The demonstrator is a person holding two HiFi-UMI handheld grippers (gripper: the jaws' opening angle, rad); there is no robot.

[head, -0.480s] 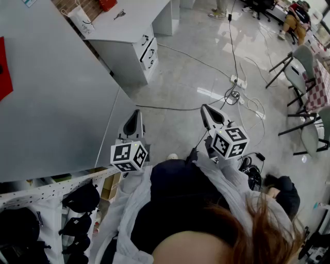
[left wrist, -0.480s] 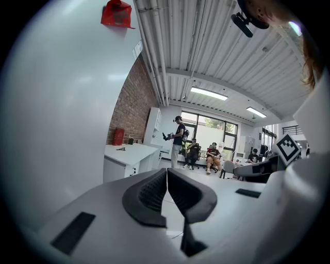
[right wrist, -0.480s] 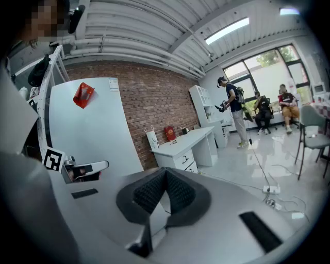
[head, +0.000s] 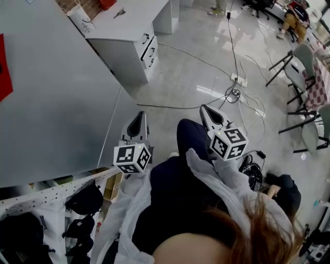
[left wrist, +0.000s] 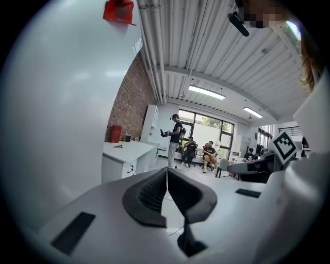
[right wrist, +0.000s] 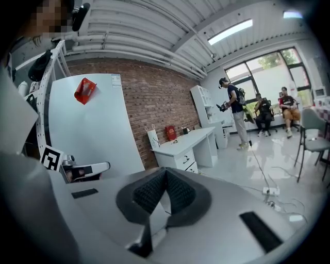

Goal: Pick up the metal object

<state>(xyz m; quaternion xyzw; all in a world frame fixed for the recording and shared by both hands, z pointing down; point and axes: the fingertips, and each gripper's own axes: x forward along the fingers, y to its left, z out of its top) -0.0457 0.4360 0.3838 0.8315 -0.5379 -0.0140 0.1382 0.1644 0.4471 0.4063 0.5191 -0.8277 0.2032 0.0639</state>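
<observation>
A small metal object (head: 119,14) lies on a white desk (head: 135,26) at the far top of the head view; it is tiny, and in the left gripper view it shows on the same desk (left wrist: 126,152) as a dark speck (left wrist: 118,146). Both grippers hang over the floor, far from it. My left gripper (head: 138,117) is shut with nothing between its pads (left wrist: 154,192). My right gripper (head: 204,108) is also shut and empty, its pads (right wrist: 178,192) pressed together. The person's dark trouser leg (head: 188,136) steps between the two grippers.
A large grey panel (head: 56,103) with a red tag (head: 4,69) stands at the left. Cables and a power strip (head: 238,81) cross the floor ahead. Chairs (head: 301,62) stand at the right. A pegboard rack with black bags (head: 77,198) is at the lower left. People (left wrist: 176,138) are far off.
The person's leg has swung forward between the grippers. The left gripper has shifted slightly right and down in the head view. Both grippers stay shut.
</observation>
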